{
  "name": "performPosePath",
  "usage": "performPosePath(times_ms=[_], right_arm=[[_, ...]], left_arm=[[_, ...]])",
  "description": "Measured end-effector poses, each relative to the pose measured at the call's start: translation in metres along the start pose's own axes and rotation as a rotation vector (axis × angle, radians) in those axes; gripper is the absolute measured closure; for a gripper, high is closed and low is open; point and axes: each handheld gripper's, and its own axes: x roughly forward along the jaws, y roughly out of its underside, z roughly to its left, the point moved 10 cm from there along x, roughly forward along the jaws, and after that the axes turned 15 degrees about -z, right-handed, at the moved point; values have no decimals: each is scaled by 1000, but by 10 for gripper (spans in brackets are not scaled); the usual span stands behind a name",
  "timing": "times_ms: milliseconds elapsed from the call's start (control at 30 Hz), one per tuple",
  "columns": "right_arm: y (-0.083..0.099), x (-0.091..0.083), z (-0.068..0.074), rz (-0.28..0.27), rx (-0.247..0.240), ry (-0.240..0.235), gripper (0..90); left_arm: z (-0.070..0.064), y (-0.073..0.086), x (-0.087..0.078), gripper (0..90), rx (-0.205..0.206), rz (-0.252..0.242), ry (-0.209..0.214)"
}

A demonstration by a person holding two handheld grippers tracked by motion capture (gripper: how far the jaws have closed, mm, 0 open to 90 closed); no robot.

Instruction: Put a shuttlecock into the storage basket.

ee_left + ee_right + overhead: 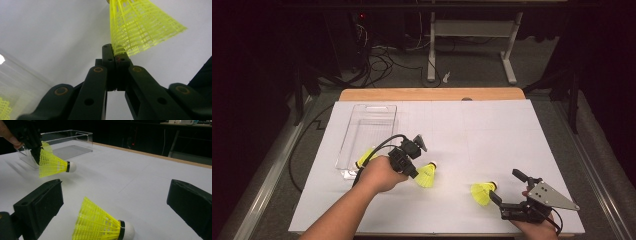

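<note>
Left tongs (416, 171) are pressed together on the skirt rim of a yellow shuttlecock (426, 175) — in the left gripper view I see the jaws shut tight with the mesh edge (140, 27) nipped between their tips. In the right gripper view that shuttlecock (53, 165) hangs off the bench, cork pointing sideways, with its shadow on the white sheet below. So I read this as the carry step: one bird lifted and ready to go into the clear plastic bin (368, 131), which sits just to the left of my left hand (379, 174) on the bench (492, 125). One yellow shuttlecock (364, 159) already lies at the near end of that bin.

Right tongs (508, 191) are spread wide, empty, and aimed at the second loose shuttlecock (482, 193), which lies on its side on the sheet. In the right gripper view it sits low between the two black jaws, skirt toward the left jaw and cork (128, 230) toward the right, touching neither as far as I can tell.

Next move, as I judge it — swing the left tongs over the bin's open top, clear the near wall, then let go. The grip is only on thin mesh, so I'd keep the motion smooth. The right side needs to advance a little and close across the skirt rather than the rounded cork.
</note>
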Motion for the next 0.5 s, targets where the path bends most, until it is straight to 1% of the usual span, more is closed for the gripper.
performPosePath(times_ms=[67, 100, 267, 300, 367, 500], right_arm=[[0, 0, 0, -1, 0, -1, 12], [0, 0, 1, -1, -2, -1, 12], [-1, 0, 1, -1, -2, -1, 12], [-1, 0, 0, -1, -2, -1, 12], [-1, 0, 0, -1, -1, -1, 12], [-1, 0, 0, -2, -2, 0, 12]], left_arm=[[1, 3, -1, 895, -9, -2, 3], [3, 5, -3, 895, 0, 7, 3], [7, 12, -6, 895, -7, 13, -2], [9, 12, -6, 895, -1, 13, -2], [12, 13, -8, 896, -12, 9, -4], [17, 15, -11, 895, -19, 11, -4]])
